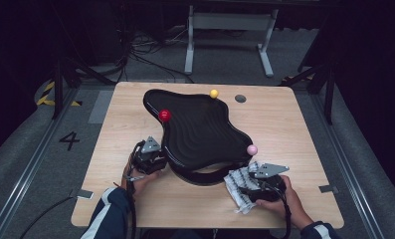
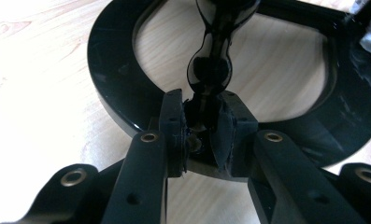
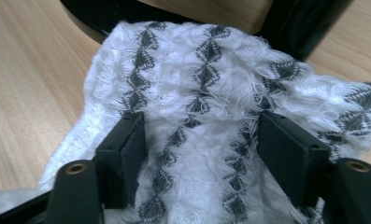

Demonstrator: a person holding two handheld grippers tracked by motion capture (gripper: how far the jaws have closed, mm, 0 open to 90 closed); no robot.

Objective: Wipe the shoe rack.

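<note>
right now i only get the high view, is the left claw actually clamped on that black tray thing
Observer: Yes. In the left gripper view the left claw is shut on a glossy stem under the black tray.
Operator: and the right one, gripping the cloth
Observer: No. In the right gripper view the right claw stands open, with the white patterned cloth bunched between the jaws.
Operator: whats under the tray
Observer: A black ring base resting on the wooden table.

Dim room w/ lit tabletop, soft high view, glare top-left in left gripper view.
</note>
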